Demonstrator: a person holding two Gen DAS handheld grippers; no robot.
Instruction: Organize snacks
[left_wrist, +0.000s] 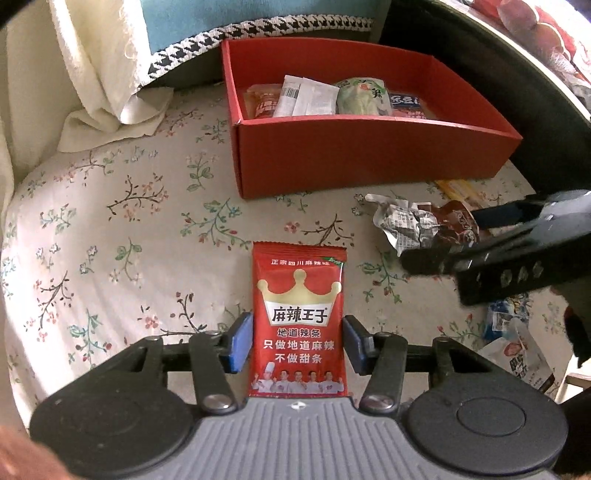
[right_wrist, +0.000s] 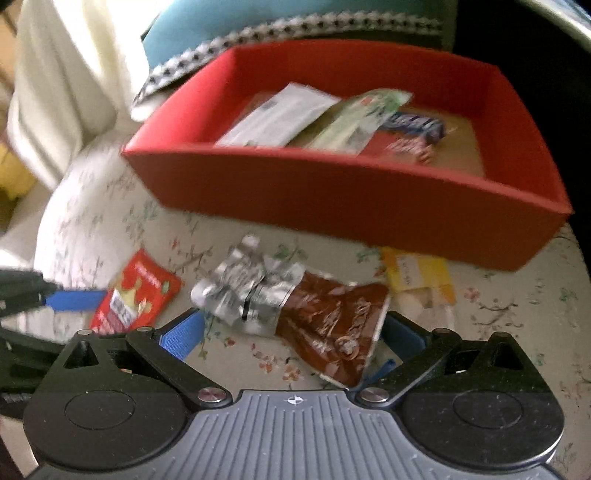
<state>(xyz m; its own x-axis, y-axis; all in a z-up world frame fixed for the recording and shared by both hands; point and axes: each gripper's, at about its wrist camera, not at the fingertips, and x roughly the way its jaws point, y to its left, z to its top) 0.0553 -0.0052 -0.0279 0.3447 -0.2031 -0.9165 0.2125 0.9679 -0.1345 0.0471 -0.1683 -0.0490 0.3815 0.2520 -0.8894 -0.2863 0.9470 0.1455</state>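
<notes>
Floral bed; red box at 12 o'clock collects snacks. Left gripper jaws clamped on red packet for transfer. Right gripper jaws wide, straddling brown packet, no grip yet.

One open red cardboard box stood at the far side of the flowered cloth. Inside it lay four snack packets: one orange-red, one white with a barcode, one pale green and one blue-and-red. Near the box, four loose packets could be counted: one red crown-printed pouch, one brown-and-silver crumpled wrapper, one yellow sachet and one blue-and-white packet at the right. Two grippers were present.
</notes>
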